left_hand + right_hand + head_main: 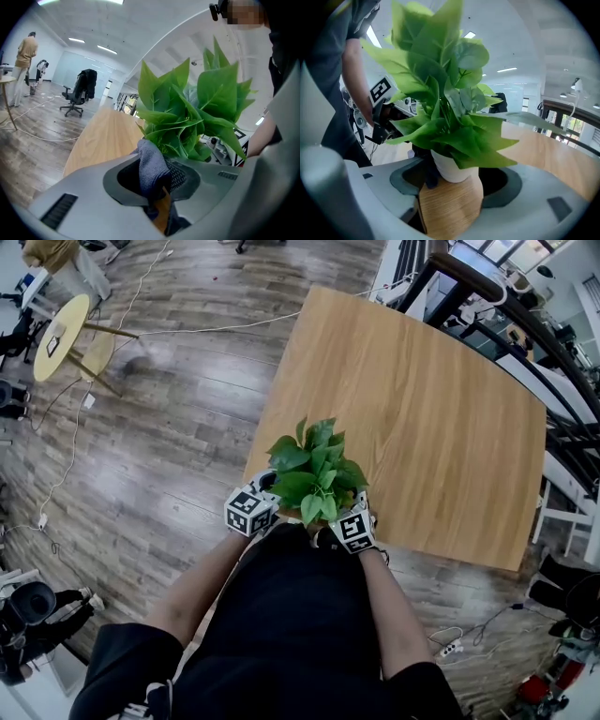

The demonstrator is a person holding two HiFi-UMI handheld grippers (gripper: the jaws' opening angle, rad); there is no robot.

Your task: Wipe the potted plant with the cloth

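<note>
A potted plant (pixel 314 470) with broad green leaves stands at the near edge of the wooden table (pixel 422 399). My left gripper (pixel 255 507) is at its left side, shut on a blue-grey cloth (pixel 151 164) that is pressed up against the lower leaves (pixel 187 117). My right gripper (pixel 352 526) is at the plant's right. In the right gripper view its jaws (pixel 452 185) sit on either side of the white pot (pixel 451 168) and seem to grip it. The dark cloth (pixel 428 176) touches the pot's left side. From the head view, leaves hide the pot and both sets of fingertips.
The table stretches away beyond the plant. On the wood floor at the far left are a round yellow side table (pixel 61 329) and cables (pixel 187 332). A dark railing (pixel 525 324) runs along the right. An office chair (pixel 77 91) and a standing person (pixel 26 61) are far off.
</note>
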